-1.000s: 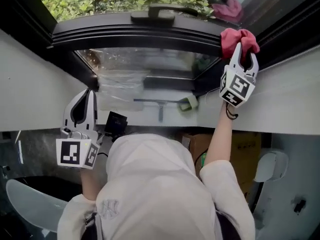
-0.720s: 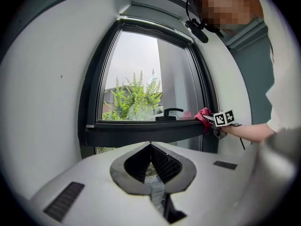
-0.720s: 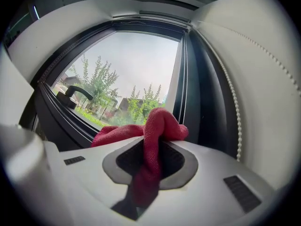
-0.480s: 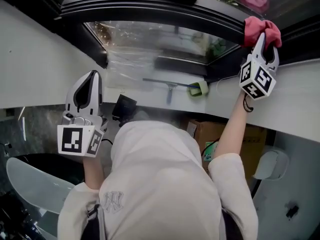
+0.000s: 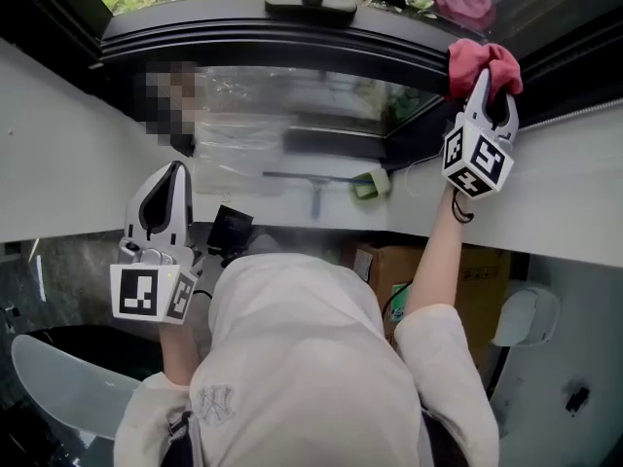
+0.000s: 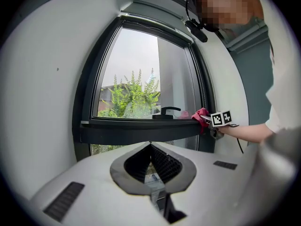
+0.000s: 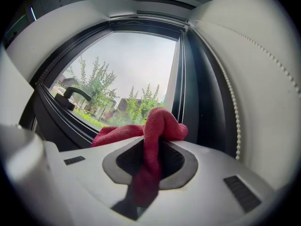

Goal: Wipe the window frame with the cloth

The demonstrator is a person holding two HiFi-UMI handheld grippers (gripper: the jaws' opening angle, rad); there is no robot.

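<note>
Red cloth (image 5: 482, 64), seemingly soft, light and limp, sits pinched mid-fold by the right gripper (image 5: 494, 90) at the window frame (image 5: 292, 42); the left gripper (image 5: 167, 185) is pressed together, empty.

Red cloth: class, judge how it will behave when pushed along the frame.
Probably floppy: the red cloth bunches and folds in the right gripper. Likely light, since one pinch holds it against the window frame.
</note>
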